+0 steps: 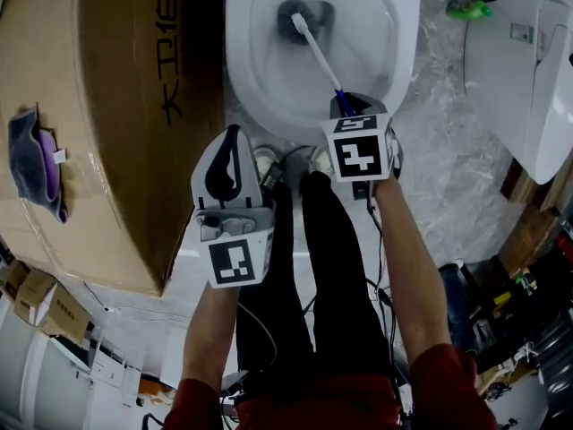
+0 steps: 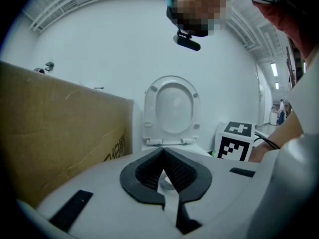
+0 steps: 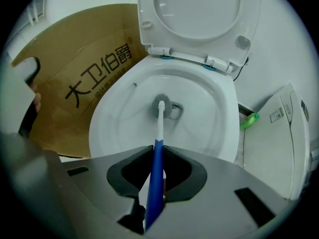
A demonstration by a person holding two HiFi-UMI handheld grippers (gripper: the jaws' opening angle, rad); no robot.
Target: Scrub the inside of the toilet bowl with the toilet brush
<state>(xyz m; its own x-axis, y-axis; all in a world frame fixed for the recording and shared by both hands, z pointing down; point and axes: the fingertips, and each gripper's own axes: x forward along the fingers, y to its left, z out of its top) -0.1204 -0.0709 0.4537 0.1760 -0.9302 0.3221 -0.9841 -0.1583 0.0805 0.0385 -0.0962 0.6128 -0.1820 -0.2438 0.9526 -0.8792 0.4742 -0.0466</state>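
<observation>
The white toilet bowl (image 1: 269, 79) (image 3: 114, 123) stands open, its lid (image 3: 199, 14) (image 2: 172, 108) raised. A toilet brush with a white shaft (image 1: 315, 54) (image 3: 160, 123) and blue grip (image 3: 155, 183) reaches down into the bowl; its dark head (image 1: 295, 16) (image 3: 164, 108) sits at the drain. My right gripper (image 1: 345, 106) (image 3: 155, 156) is shut on the blue grip, just over the bowl's near rim. My left gripper (image 1: 231, 141) (image 2: 163, 156) hangs left of the bowl, jaws closed with nothing between them.
A large cardboard box (image 1: 98, 124) (image 3: 75, 83) stands against the bowl's left side, with a purple cloth (image 1: 40, 164) on top. A white fixture (image 1: 528, 79) (image 3: 279, 138) and a green bottle (image 1: 468, 9) (image 3: 249, 120) lie to the right. Cables run over the floor by the person's legs (image 1: 322, 276).
</observation>
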